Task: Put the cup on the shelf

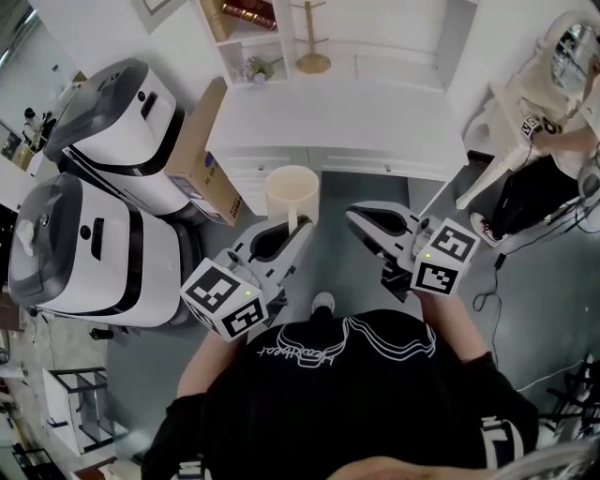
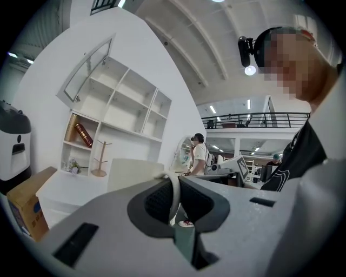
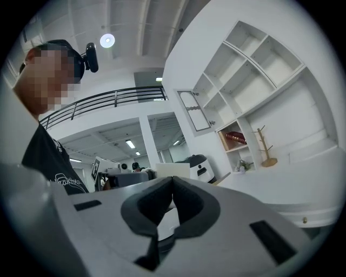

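The white shelf (image 2: 116, 127) stands against the wall straight ahead, its open compartments rising above a white tabletop (image 1: 337, 122). One low compartment holds a book (image 1: 249, 12), and a wooden stand (image 1: 312, 37) sits beside it.

The cream cup (image 1: 292, 192) is in the air, upright with its mouth up, at about the tabletop's front edge and low against the shelf. Its handle (image 2: 174, 189) points back toward the person.

The left tongs (image 1: 298, 225) are clenched on that handle, so the cup's body sits just beyond their tips, on the shelf side. The right tongs (image 1: 354, 217) hover just beside the cup with their jaws pressed together on nothing.

I judge that the coming move belongs to the left side: forward over the tabletop and up, keeping the cup's axis vertical.
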A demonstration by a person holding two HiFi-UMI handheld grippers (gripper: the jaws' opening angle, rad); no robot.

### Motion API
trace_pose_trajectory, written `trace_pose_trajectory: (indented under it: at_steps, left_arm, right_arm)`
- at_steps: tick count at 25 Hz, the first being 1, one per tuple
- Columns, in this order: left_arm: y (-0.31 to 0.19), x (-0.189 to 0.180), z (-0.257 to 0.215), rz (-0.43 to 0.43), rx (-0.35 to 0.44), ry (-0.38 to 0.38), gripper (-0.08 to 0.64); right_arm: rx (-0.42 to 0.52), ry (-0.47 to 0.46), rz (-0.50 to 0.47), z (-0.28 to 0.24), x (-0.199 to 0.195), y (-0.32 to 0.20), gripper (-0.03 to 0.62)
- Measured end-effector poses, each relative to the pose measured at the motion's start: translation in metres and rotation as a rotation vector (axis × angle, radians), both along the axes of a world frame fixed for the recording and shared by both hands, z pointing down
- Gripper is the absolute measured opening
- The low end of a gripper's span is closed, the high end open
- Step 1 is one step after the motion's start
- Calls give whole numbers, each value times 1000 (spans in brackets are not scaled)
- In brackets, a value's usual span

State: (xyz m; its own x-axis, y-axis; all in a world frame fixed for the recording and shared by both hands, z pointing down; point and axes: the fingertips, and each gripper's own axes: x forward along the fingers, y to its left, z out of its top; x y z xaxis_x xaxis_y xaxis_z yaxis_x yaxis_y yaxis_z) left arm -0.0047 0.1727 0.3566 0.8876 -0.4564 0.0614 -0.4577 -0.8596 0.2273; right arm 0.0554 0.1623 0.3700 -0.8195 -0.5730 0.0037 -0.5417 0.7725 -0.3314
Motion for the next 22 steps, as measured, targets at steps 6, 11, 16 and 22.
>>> trace_pose_trajectory:
  at_steps: [6,11,16,22]
  left_arm:
    - [-100,-16,-8,12,14,11,25]
    - [-164,-27,-12,9,42,6,26]
    - [-199,-33,-16,-5,77,11,25]
    - [-229,-38,-20,-31,106,17,25]
  right_arm:
    - [10,15,21,-10,-13,-103,6]
    - [27,16,23,-16,-24,-161,6]
    - [38,27,20,-14,-29,-195,6]
    - [53,28,-8,-16,-36,-226,6]
